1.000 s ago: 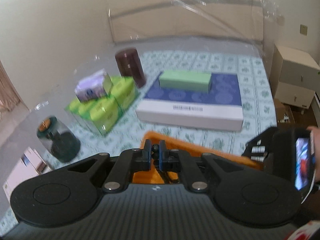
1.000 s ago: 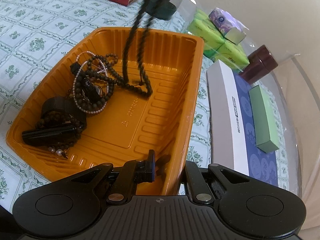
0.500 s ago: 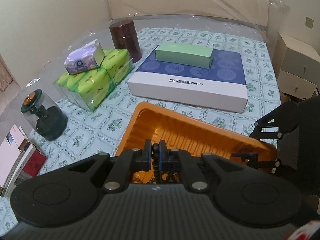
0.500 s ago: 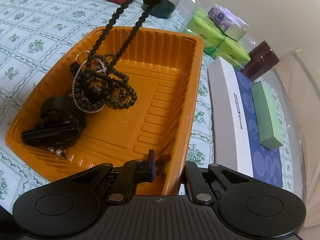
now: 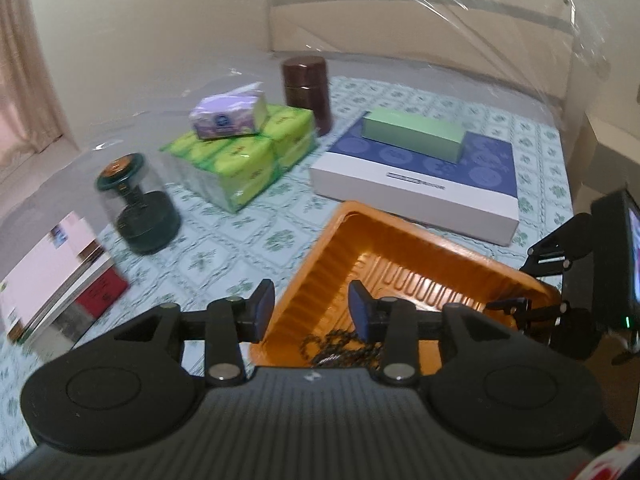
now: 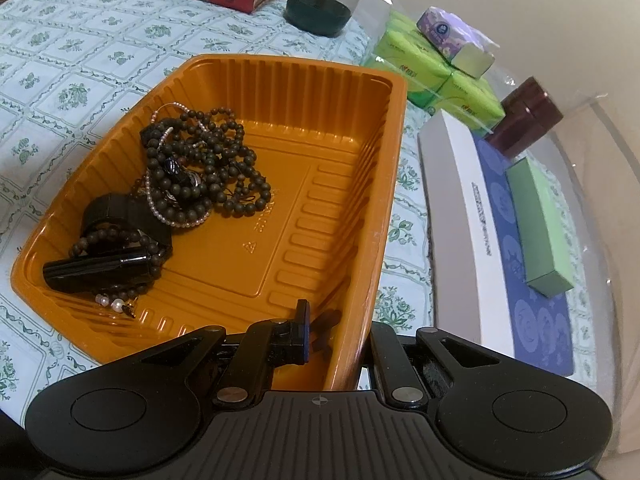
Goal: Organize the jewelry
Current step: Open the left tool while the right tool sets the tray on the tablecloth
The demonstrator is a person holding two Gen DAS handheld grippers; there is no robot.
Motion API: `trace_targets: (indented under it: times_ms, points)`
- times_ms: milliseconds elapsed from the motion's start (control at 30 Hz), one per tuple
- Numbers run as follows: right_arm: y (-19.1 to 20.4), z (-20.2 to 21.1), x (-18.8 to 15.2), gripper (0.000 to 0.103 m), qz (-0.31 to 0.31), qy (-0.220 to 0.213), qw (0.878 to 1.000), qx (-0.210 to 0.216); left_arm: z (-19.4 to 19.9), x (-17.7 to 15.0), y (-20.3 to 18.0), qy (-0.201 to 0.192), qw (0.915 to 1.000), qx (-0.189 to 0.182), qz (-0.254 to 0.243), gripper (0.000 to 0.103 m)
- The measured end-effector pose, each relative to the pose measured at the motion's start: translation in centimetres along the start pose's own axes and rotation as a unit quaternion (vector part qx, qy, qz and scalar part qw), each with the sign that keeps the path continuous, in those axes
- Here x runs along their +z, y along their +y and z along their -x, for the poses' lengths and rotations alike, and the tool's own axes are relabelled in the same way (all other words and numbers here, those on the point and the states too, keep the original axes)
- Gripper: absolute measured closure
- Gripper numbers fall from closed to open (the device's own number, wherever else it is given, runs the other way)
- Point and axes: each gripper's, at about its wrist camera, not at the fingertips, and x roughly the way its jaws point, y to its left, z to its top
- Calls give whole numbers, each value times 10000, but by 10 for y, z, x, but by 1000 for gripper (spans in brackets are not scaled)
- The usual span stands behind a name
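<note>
An orange plastic tray (image 6: 372, 184) sits on the floral tablecloth. In it lie a heap of dark bead necklaces (image 6: 208, 168), a thin pearl strand, a black cuff (image 6: 108, 212) and a black tube (image 6: 96, 268). My right gripper (image 6: 340, 336) straddles the tray's near right wall, one finger inside and one outside, shut on the rim. My left gripper (image 5: 312, 312) is open and empty above the tray's corner (image 5: 344, 216), with the beads (image 5: 340, 352) lying below it.
A white and blue flat box (image 5: 420, 176) carries a green box (image 5: 416, 132). Green tissue packs (image 5: 248, 152) with a purple pack on top, a brown jar (image 5: 306, 92), a glass dome (image 5: 136, 204) and books (image 5: 60, 272) stand around the tray.
My left gripper has opened and let the dark bead necklace fall into the tray, onto the heap. The right gripper has kept its hold on the tray wall.
</note>
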Motion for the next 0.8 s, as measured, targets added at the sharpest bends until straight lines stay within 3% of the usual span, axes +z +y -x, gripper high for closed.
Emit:
trace_targets:
  times_ms: [333,467,533,600,633,700,800]
  points:
    - [-42,-28,-19,94,-957,-144,9900,1028,67,-81,34,-313,9942,648,796,58]
    - [-64,-34,-33,93,-1599,-421,9743,1526,86,-120,40,-393,9871,714,1378,56]
    - [-77,-32,-41,86,-2092,-575,9592,1811,93,-136,40,-396,9826,784,1634,54]
    - [-86,-27,-50,47,-2481,-796,9462,1919,100,-152,39,-430,9764,871,1927,51]
    - [-91,-23,-53,41,-2653,-914,9402,1932,103,-159,39,-457,9736,920,2040,46]
    - [-99,-11,-60,38,-2985,-1145,9282,1903,110,-172,35,-522,9669,1066,2259,33]
    - [-97,14,-62,38,-3089,-1297,9291,1565,120,-190,27,-606,9557,1356,2539,13]
